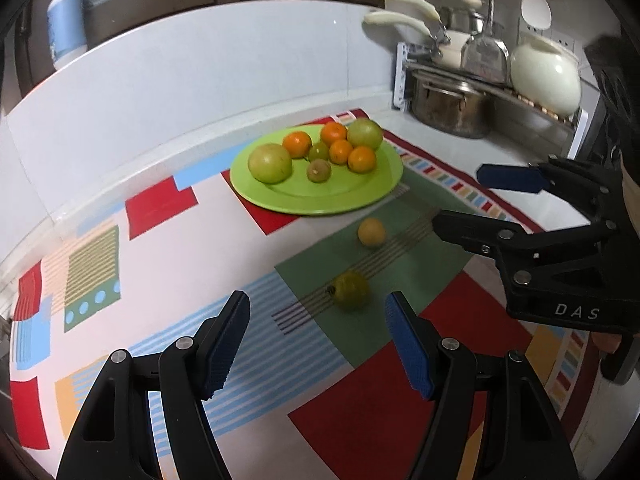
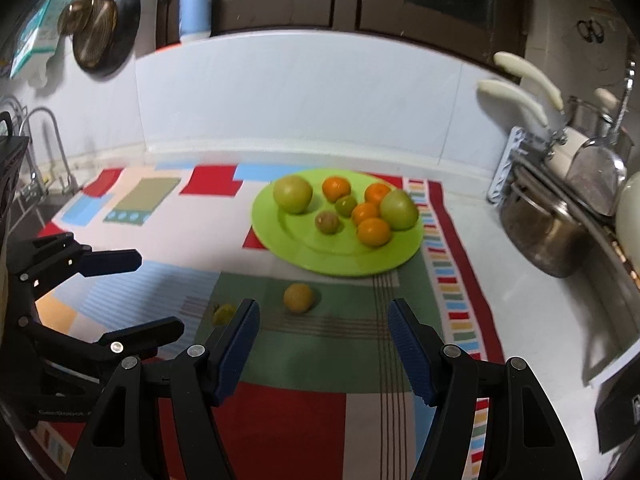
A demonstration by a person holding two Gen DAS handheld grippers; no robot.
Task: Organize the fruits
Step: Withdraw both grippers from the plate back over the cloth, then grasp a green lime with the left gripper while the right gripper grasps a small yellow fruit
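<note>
A green plate (image 1: 320, 200) (image 2: 320, 256) sits on a patterned cloth and holds several fruits: oranges (image 1: 297, 144) (image 2: 373, 232), large green fruits (image 1: 270, 162) (image 2: 292, 193) and small greenish ones. Two fruits lie loose on the cloth: a yellow fruit (image 1: 371, 232) (image 2: 298, 298) and a small green fruit (image 1: 351, 290) (image 2: 223, 313). My left gripper (image 1: 318, 312) is open, with the green fruit just beyond its fingertips. My right gripper (image 2: 323, 320) is open, above the cloth, near the yellow fruit. Each gripper also shows in the other's view, the right one (image 1: 460, 196) and the left one (image 2: 160, 292).
A steel pot (image 1: 452, 106) (image 2: 540, 236), a white teapot (image 1: 546, 76) and pans on a rack stand at the right. A blue soap bottle (image 1: 66, 28) (image 2: 195, 6) stands on the ledge behind the white backsplash. A sink tap (image 2: 44, 148) is at the far left.
</note>
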